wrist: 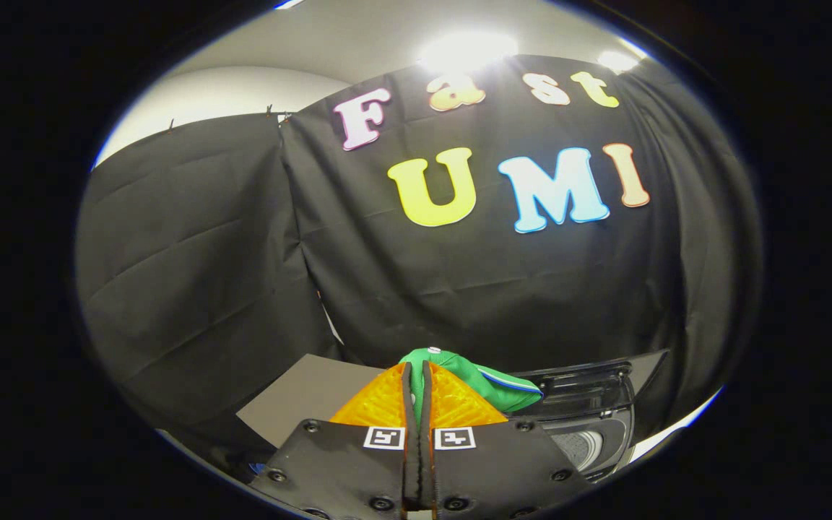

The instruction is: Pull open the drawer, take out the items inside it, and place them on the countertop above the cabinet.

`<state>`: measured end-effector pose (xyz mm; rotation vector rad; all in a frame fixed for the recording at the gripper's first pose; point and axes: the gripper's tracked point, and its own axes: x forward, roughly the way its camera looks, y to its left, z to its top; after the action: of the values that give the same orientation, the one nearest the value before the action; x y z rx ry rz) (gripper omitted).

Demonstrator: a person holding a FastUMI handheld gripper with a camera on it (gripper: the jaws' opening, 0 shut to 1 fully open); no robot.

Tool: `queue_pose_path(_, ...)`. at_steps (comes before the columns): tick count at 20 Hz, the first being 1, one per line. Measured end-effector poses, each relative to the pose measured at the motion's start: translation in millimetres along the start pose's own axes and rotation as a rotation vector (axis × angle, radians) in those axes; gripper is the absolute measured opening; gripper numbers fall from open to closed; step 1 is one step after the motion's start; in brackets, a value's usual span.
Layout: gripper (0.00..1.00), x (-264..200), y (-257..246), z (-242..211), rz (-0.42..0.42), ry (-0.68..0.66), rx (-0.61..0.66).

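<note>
While the camera looks forward along its two fingers, the gripper (417, 375) is raised in front of the black cloth wall (459, 274) of the booth. Its two orange ribbed fingers (380, 404) stand pressed almost together, with only a thin dark slit between their black inner edges, so the claw is clenched. A green item (484, 379) made of cloth, with a white and blue stripe along its edge and a small white button on its top, is caught at the fingers: a narrow strip of green is seen in the slit, and the rest of it bulges out above the tips and hangs to the right of the right finger. Both fingers seem to press on this green cloth, so the claw is grasping it. Below the fingers, the black plates of the gripper carry two small square markers in black and white. Behind the left finger lies a flat grey surface (300, 401), which meets the cloth wall at its far side. To the right, behind and under the green item, stands a dark glossy object (589, 404) with curved rims and a grey textured part low down; what it is I cannot tell.
</note>
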<state>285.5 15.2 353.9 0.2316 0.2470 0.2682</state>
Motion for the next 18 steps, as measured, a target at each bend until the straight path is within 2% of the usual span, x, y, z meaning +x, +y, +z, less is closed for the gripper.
queue_pose_path(8,0.01,-33.1,-98.2,-5.8,-0.076,-0.026,0.016)
queue_pose_path(12,0.01,-31.6,-137.2,-30.2,-0.127,-0.001,-0.007)
queue_pose_path(18,0.01,-16.5,-176.8,-73.8,-0.146,0.038,-0.001)
